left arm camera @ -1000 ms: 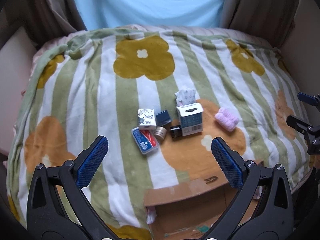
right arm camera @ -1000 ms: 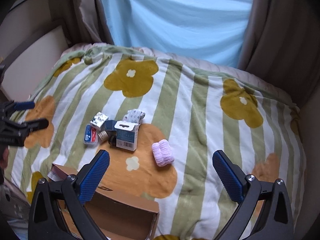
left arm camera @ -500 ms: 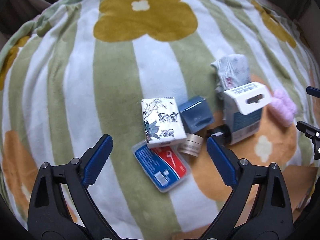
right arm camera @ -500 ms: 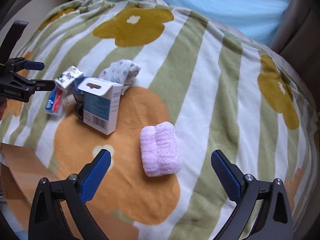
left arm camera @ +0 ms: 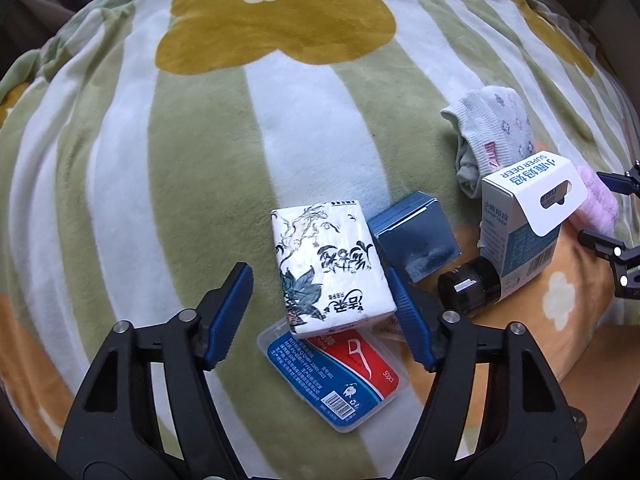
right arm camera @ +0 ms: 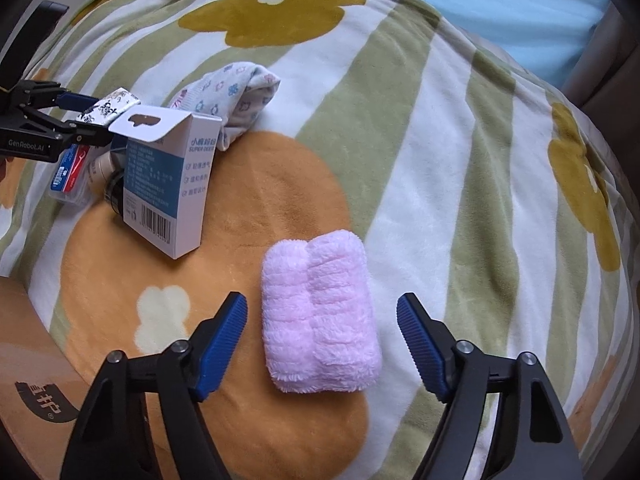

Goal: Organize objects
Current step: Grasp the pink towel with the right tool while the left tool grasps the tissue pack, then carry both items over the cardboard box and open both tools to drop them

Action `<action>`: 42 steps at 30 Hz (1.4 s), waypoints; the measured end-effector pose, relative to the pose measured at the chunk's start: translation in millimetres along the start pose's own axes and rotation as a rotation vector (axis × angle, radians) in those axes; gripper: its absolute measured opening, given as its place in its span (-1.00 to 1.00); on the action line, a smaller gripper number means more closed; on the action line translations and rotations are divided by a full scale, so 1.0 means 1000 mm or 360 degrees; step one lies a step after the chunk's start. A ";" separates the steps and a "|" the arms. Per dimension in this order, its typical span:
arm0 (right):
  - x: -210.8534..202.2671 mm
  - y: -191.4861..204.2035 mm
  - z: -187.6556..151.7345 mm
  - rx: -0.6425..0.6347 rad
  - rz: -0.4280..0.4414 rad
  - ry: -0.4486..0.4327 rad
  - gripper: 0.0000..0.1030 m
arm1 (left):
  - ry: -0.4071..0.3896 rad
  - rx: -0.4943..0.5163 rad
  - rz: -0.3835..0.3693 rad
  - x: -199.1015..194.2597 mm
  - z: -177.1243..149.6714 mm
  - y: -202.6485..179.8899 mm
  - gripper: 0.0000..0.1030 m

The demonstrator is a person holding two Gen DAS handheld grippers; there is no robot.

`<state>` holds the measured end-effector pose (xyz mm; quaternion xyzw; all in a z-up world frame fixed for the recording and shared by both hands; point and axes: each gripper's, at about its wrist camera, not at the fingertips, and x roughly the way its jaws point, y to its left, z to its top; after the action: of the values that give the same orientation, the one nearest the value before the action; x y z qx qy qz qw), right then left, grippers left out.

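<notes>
My left gripper is open, its blue pads either side of the near end of a white tissue pack with black ink print. The pack lies partly on a blue and red floss-pick case. Beside them are a dark blue box, a black-capped jar and a white and blue carton. My right gripper is open around the near part of a folded pink towel. A patterned sock lies behind the carton.
All lies on a green and white striped blanket with mustard and orange flowers. A cardboard box sits at the bed's near left edge in the right wrist view. The left gripper shows at that view's left edge.
Both grippers have moved down and forward toward the bed. The left now straddles the tissue pack and the right straddles the pink towel. Both stay open.
</notes>
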<state>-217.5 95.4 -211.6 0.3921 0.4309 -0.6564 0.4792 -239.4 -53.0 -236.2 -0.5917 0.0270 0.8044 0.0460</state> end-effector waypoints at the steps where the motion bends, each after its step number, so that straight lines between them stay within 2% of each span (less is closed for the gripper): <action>1: 0.002 0.000 -0.001 0.0002 0.0005 0.0005 0.27 | 0.0000 0.0011 -0.0014 0.001 0.000 0.000 0.10; 3: 0.005 0.000 -0.001 0.0007 0.0005 0.0020 0.10 | 0.0003 0.0026 -0.0034 0.001 -0.002 -0.002 -0.07; 8: 0.010 0.000 -0.006 0.0037 -0.0009 0.0047 -0.10 | 0.0010 0.0047 -0.0039 0.000 -0.003 0.000 -0.10; 21: -0.026 -0.012 -0.007 0.0179 -0.0002 -0.0041 -0.14 | -0.0111 -0.0005 -0.0097 -0.027 0.002 0.008 -0.12; 29: -0.075 -0.017 0.011 0.0258 0.0022 -0.0131 -0.14 | -0.0222 -0.0047 -0.0197 -0.080 -0.007 0.008 -0.12; 35: -0.118 -0.005 0.014 0.0274 0.0059 -0.0192 -0.14 | -0.0332 -0.0093 -0.0244 -0.129 -0.034 0.006 -0.12; 42: -0.156 0.031 -0.014 0.0127 0.0142 -0.0247 -0.14 | -0.0407 -0.0169 -0.0265 -0.172 -0.088 -0.014 -0.12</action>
<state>-149.5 148.7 -77.6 0.3777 0.3481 -0.6794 0.5240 -103.3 -55.0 -98.4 -0.4864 -0.0709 0.8668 0.0841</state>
